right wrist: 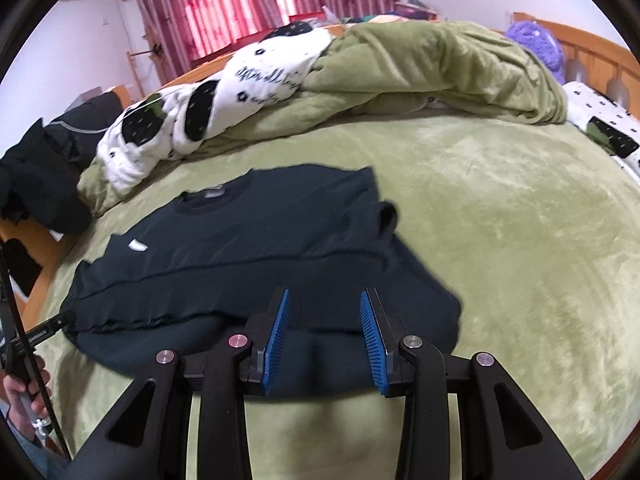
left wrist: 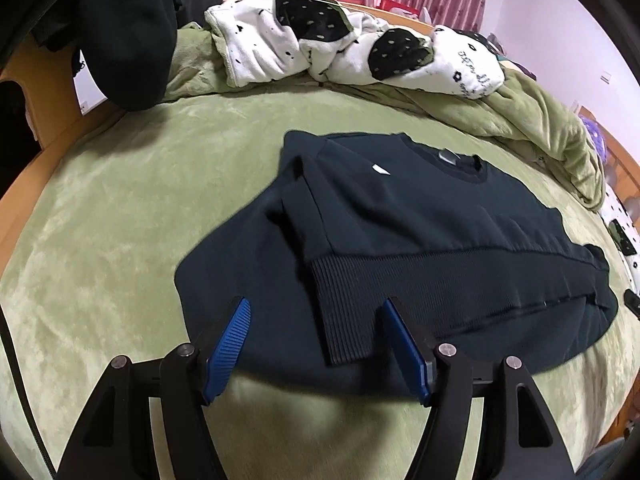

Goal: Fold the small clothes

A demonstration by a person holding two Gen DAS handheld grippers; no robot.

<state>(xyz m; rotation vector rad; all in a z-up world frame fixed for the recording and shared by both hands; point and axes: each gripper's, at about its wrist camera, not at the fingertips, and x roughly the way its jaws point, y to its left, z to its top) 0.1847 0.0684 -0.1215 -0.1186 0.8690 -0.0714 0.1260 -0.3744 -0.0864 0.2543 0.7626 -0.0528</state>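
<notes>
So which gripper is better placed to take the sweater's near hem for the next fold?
Left, marginally: the left gripper is open, straddling the ribbed cuff of the sweater. The right gripper is open over plain fabric.

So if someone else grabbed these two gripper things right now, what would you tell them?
Left gripper: open, holding nothing, poised over the near left edge of the dark sweatshirt.
Right gripper: open, empty, over the near hem on the right.
The sweatshirt lies flat on the green blanket, collar at the far end.
Done: both sleeves look folded in over the body, the left ribbed cuff lying near the hem.
Left: probably grip the near hem with both grippers and fold it up toward the collar.
</notes>
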